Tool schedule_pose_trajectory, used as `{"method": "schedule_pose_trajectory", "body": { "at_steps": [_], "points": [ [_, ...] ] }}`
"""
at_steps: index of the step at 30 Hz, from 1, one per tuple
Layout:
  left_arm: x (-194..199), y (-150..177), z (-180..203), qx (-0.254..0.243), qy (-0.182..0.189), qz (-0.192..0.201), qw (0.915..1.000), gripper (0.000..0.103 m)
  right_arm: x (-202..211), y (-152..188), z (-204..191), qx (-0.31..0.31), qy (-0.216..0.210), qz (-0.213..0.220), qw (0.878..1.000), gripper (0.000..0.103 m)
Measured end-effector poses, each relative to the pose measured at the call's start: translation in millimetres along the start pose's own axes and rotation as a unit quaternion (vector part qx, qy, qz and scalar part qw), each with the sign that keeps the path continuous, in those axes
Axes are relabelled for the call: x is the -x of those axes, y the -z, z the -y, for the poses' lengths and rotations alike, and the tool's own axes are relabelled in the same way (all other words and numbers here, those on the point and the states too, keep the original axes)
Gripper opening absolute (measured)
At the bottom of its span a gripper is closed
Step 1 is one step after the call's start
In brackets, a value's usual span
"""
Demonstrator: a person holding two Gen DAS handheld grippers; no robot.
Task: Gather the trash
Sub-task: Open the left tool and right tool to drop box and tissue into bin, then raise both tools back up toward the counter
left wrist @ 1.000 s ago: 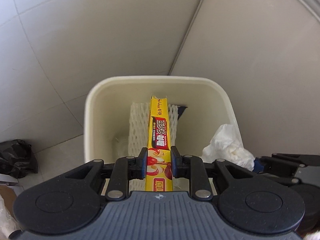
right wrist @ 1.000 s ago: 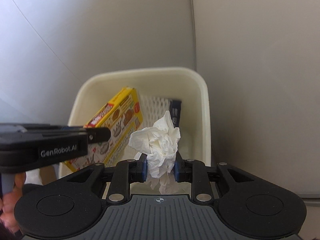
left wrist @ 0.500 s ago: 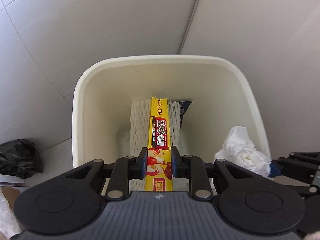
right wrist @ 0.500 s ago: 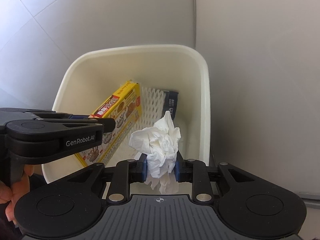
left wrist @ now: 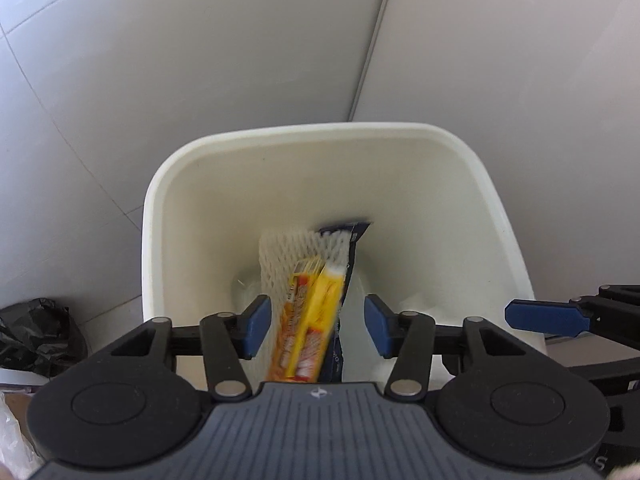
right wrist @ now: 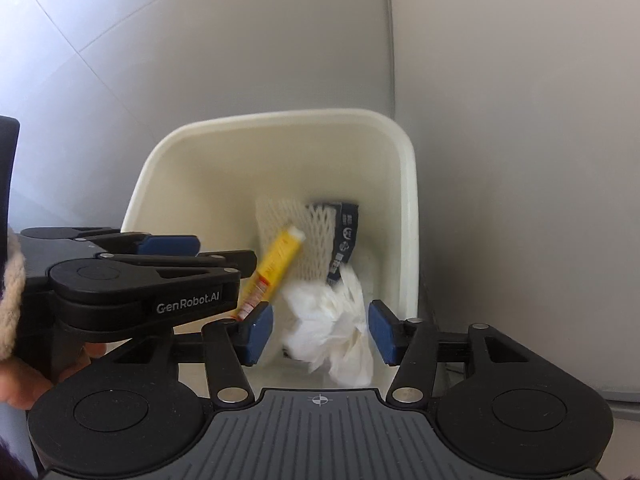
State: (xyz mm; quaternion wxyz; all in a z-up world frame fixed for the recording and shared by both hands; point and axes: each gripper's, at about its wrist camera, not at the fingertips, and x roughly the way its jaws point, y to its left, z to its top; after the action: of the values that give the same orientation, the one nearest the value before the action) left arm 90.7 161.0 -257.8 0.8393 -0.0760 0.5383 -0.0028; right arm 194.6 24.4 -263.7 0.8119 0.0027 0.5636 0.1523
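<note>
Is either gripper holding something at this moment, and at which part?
Nothing is held. Both jaws are opening: the yellow box and the crumpled tissue fall free into the white bin.

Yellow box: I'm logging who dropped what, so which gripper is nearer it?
Left. The yellow box falls between the opening jaws of the left gripper; the right gripper sits beside it, around the tissue.
</note>
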Motion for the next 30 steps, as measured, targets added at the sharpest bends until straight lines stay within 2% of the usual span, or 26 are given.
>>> {"method": "schedule_pose_trajectory", "body": {
  "at_steps": [6, 16, 21, 24, 28, 30],
  "points": [
    [18.6, -1.7, -0.2, 0.000, 0.008, 0.012, 0.9999, 0.054, 9.8, -3.0, -4.5, 0.001, 0.005, 0.009, 1.000, 0.053],
    [52.3, 2.5, -1.2, 0.002, 0.029, 0.037, 0.9989, 0.062, 31.3, 17.2, 0.7, 0.004, 0.005, 0.032, 0.999, 0.053],
    [81.3, 4.3, -5.0, -0.006, 0.042, 0.064, 0.9970, 0.074, 56.7, 26.6, -0.9, 0.010, 0.001, 0.055, 0.998, 0.062],
    [97.9, 3.2, -10.1, -0.006, 0.043, 0.080, 0.9958, 0.081, 73.5, 29.3, -2.4, 0.011, -0.001, 0.067, 0.998, 0.063],
    [120.1, -2.0, -14.3, -0.007, 0.039, 0.096, 0.9946, 0.088, 102.6, 31.7, -6.3, 0.016, -0.006, 0.094, 0.995, 0.065],
    [132.2, -6.2, -14.0, -0.006, 0.034, 0.105, 0.9939, 0.094, 122.1, 31.9, -7.0, 0.014, -0.015, 0.113, 0.993, 0.070]
  ]
}}
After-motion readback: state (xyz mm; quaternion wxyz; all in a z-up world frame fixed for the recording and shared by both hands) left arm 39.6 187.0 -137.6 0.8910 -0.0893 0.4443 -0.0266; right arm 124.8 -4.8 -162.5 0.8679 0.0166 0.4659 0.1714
